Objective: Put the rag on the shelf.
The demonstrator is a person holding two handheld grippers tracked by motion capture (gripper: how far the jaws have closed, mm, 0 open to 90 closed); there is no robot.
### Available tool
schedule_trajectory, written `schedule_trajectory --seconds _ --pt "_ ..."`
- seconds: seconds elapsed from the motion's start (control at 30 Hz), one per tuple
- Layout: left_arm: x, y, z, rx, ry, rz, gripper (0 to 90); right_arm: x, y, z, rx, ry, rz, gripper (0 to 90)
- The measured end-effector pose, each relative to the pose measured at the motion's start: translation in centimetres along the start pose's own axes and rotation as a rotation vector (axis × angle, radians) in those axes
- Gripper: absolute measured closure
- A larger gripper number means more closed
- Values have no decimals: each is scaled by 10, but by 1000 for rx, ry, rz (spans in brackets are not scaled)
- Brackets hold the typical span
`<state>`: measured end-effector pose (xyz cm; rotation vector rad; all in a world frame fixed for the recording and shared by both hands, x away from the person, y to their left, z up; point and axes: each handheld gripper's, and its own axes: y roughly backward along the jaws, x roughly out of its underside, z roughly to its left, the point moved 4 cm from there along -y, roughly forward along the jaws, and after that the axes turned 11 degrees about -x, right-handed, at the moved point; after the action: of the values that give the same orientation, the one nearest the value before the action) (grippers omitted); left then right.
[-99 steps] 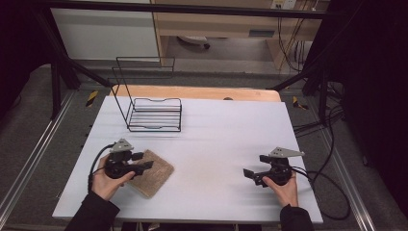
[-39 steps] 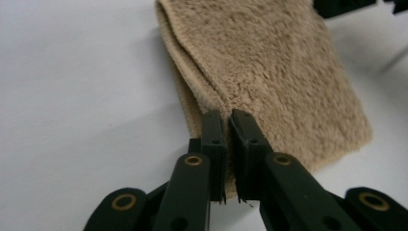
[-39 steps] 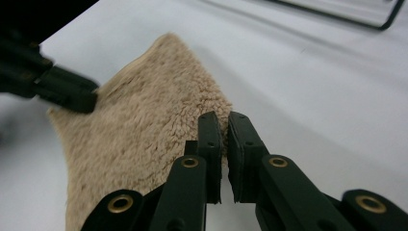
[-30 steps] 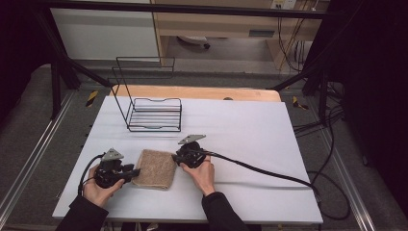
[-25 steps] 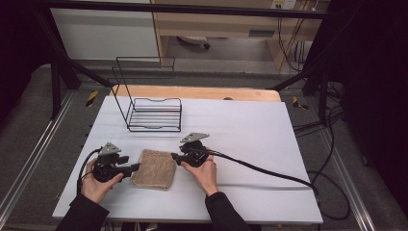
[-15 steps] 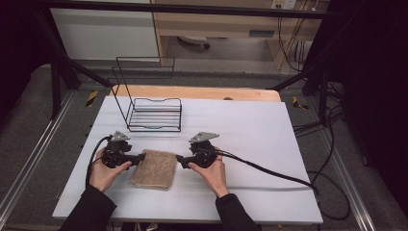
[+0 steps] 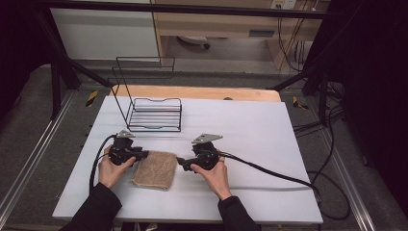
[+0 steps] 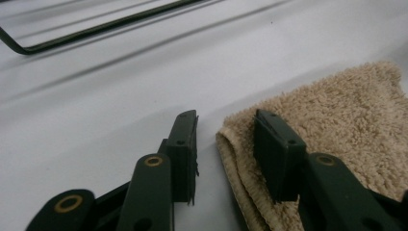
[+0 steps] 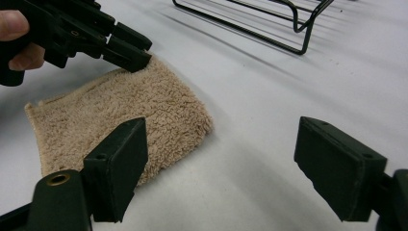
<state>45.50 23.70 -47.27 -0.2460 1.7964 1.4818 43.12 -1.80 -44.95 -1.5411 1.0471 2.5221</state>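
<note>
A folded tan towel (image 7: 155,169) lies flat on the white table (image 7: 250,130). My left gripper (image 7: 144,155) is at the towel's far left corner. In the left gripper view the towel (image 8: 337,120) has its corner edge between the jaws of the left gripper (image 8: 226,139). One jaw is on the bare table and the other over the cloth. They have just been closing, and a gap still shows beside the cloth. My right gripper (image 7: 180,163) is at the towel's right edge. In its own view the right gripper (image 9: 226,159) stands wide and has just been opening, with the towel (image 9: 120,106) just past its left jaw.
A black wire rack (image 7: 155,115) stands at the table's far left, close behind the left gripper; its base wire (image 8: 96,31) shows near. The right gripper's cable (image 7: 269,171) trails across the table to the right edge. A wooden board (image 7: 192,92) lines the far edge.
Both hands have moved away from the person along the towel's sides. The left gripper went from the near left side to the far left corner. The towel turned slightly.
</note>
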Motion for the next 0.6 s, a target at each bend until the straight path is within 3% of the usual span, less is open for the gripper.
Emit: schedule_trajectory --seconds 0.1,0.3,0.47,0.6 --pt "0 -1 -3 15 -10 -3 675 2 -2 0 -5 -5 3 173" --pt "2 -1 -5 26 9 0 725 1 -7 -1 -26 -42 -10 157" --pt "1 -1 -5 35 8 6 759 -1 -15 -1 17 -57 4 153" --pt "1 -1 -5 37 0 3 769 -3 -28 3 13 -55 17 194"
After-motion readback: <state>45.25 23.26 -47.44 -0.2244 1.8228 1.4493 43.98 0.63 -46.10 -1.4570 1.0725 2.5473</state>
